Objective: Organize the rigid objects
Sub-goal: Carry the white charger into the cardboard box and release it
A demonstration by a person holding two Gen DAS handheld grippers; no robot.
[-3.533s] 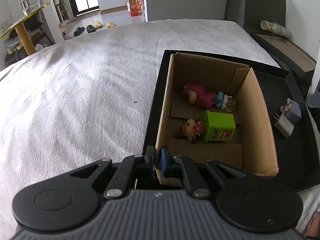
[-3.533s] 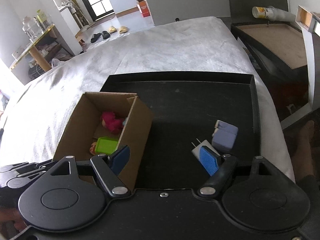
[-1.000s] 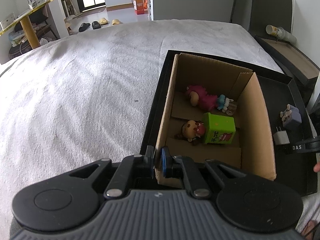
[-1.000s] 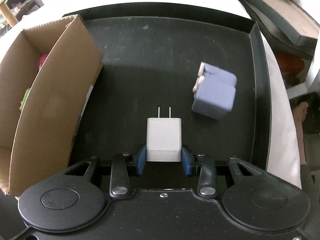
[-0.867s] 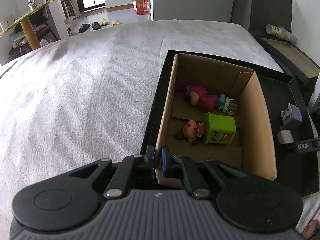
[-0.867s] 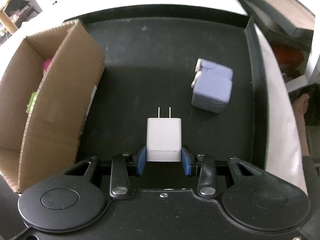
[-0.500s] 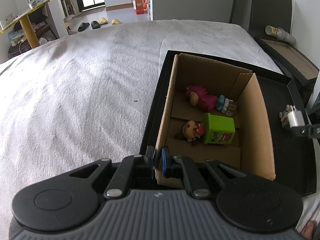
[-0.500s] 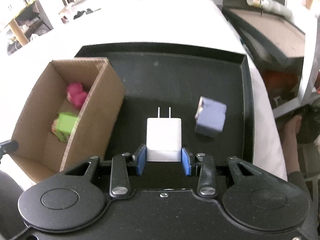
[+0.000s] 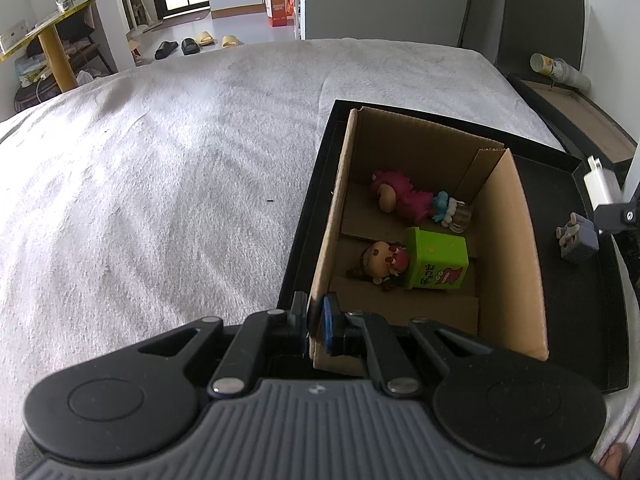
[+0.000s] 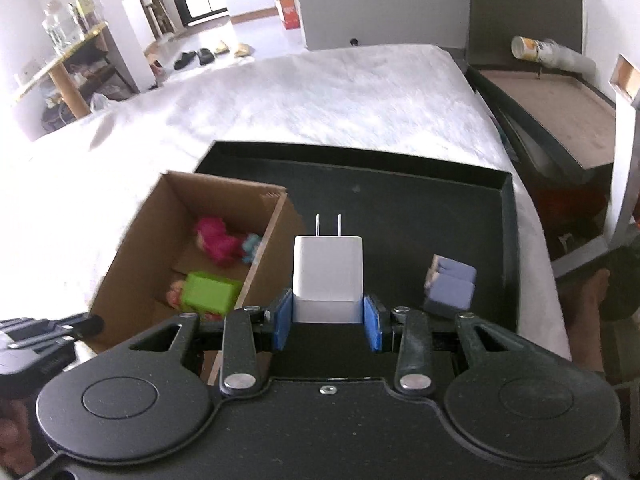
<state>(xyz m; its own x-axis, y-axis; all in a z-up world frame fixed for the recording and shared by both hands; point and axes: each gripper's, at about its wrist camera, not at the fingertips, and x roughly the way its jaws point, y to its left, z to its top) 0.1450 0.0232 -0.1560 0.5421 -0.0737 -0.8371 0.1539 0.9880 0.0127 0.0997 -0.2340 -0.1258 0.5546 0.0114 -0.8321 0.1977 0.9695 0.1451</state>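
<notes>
My right gripper [image 10: 327,315] is shut on a white plug adapter [image 10: 328,276], prongs pointing forward, held in the air above the black tray [image 10: 420,200]. The adapter also shows at the right edge of the left wrist view [image 9: 600,188]. My left gripper [image 9: 314,316] is shut on the near left wall of the open cardboard box [image 9: 516,240]. The box stands in the tray and holds a pink doll [image 9: 400,198] and a green toy box with a doll head [image 9: 434,258]. A lavender adapter [image 10: 450,286] lies on the tray, right of the box.
The tray [image 9: 592,288] lies on a white bed cover [image 9: 160,184]. A second dark tray with a brown bottom [image 10: 560,92] and a paper cup tube [image 10: 548,54] are at the far right. A foot [image 10: 588,304] is beside the bed.
My right gripper closed on the white adapter and has lifted it up off the tray, rising and pulling back. The left gripper has kept its hold on the box wall.
</notes>
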